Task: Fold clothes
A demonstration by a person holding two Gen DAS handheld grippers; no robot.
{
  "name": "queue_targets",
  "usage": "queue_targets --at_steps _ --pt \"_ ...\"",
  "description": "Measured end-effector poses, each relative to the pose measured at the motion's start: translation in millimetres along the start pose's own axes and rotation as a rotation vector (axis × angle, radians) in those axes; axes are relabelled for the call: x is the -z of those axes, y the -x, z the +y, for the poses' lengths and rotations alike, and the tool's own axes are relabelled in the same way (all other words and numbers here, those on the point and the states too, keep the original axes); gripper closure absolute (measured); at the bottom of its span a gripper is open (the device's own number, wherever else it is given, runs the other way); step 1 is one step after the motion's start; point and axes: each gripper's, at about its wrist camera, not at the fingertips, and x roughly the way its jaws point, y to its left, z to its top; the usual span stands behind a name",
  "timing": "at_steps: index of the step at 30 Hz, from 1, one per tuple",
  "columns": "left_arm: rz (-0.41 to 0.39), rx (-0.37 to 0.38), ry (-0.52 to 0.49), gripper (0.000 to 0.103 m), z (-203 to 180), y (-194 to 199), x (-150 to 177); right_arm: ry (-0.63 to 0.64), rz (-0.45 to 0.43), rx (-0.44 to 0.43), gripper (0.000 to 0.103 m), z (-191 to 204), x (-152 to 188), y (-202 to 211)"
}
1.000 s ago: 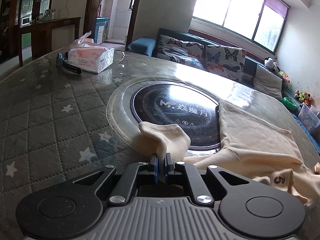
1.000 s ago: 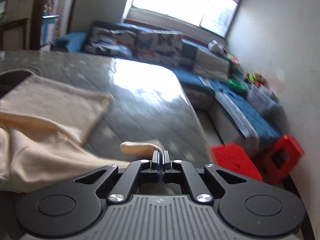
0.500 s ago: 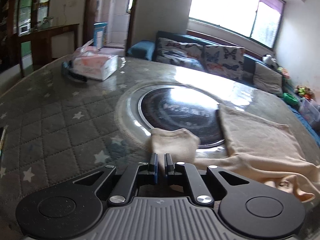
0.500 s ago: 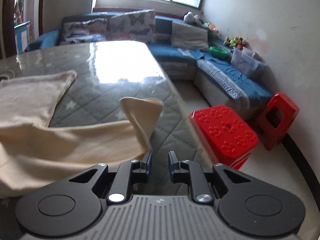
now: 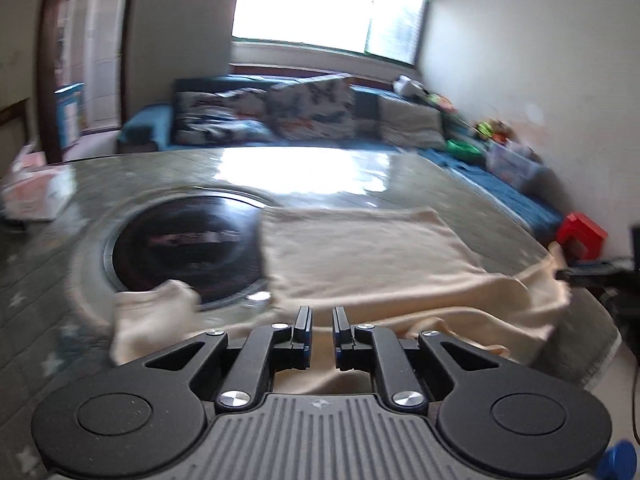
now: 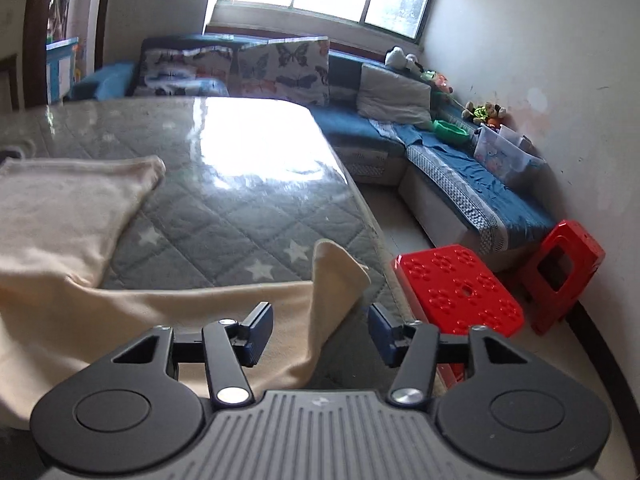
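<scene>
A cream garment lies partly folded on the quilted, glass-topped table. One sleeve end lies at the left, free of my left gripper, which is open just above the garment's near edge. In the right wrist view the garment spreads to the left and its other sleeve end stands up by the table's right edge. My right gripper is wide open with this sleeve between the fingers, not pinched.
A round black hotplate is set in the table's middle. A tissue pack sits at the far left. Red plastic stools stand on the floor right of the table. A blue sofa runs along the wall.
Both grippers have let go of the sleeve ends and opened. The left gripper has swung right, away from its sleeve; the right gripper has opened wider and drawn back.
</scene>
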Motion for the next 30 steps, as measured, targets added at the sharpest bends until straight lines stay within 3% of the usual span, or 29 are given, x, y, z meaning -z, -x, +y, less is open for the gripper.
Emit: queue_targets --at_steps 2,5,9,19,20,25,30 --pt "0.015 0.029 -0.036 0.09 -11.6 -6.1 1.4 -0.008 0.024 0.017 0.049 -6.0 2.6 -9.5" --pt "0.032 0.069 -0.089 0.08 -27.1 -12.3 3.9 -0.024 0.045 0.048 0.049 -18.3 6.4 -17.4" --pt "0.045 0.122 -0.168 0.071 -47.4 -20.7 7.1 -0.015 0.032 0.06 0.048 -25.7 5.3 -9.1" --pt "0.101 0.129 -0.268 0.07 -65.8 -57.9 14.6 0.04 -0.059 -0.039 0.048 -8.6 -12.8 30.4" --pt "0.105 0.123 -0.271 0.071 -65.8 -60.5 15.8 0.047 -0.066 -0.056 0.048 -4.9 -14.5 33.8" --pt "0.094 0.1 -0.288 0.095 -63.0 -61.5 21.3 0.116 -0.101 -0.163 0.048 23.1 -22.3 49.6" --pt "0.05 0.129 -0.299 0.1 -62.2 -40.2 22.8 0.182 -0.119 -0.271 0.048 52.2 -29.6 58.5"
